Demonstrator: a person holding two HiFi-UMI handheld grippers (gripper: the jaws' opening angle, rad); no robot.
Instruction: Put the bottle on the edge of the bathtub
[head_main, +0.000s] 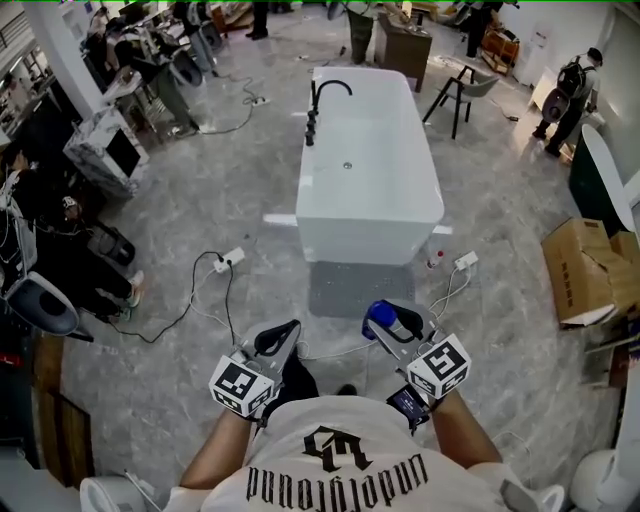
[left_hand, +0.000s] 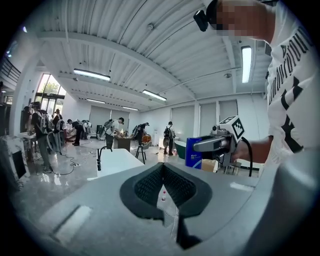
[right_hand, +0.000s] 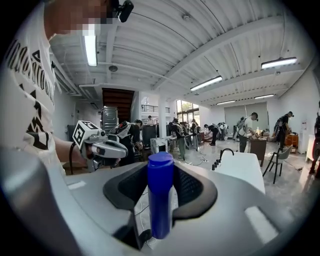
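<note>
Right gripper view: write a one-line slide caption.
Right gripper clamps an upright blue bottle, the white bathtub ahead to its right, left gripper alongside.

One bathtub (head_main: 370, 190) at upper centre, one mat (head_main: 358, 288) just below it, one blue bottle (head_main: 381, 316), one small floor bottle (head_main: 435, 258), one chair (head_main: 462, 92). Two at the bottom: left gripper (head_main: 280, 336), right gripper (head_main: 392, 318).

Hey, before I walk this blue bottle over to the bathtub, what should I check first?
1. Grip: ok, right gripper shut on the upright blue bottle.
2. Spare hand: ok, left gripper has its jaws together, holding nothing.
3. Landing spot: ok, the near rim of the bathtub looks bare.
4. Walkway: not ok, a power strip and cables lie beside the grey mat.
5. Reach: not ok, the tub stands beyond the mat.
6. Cap tightness: cannot tell.
</note>
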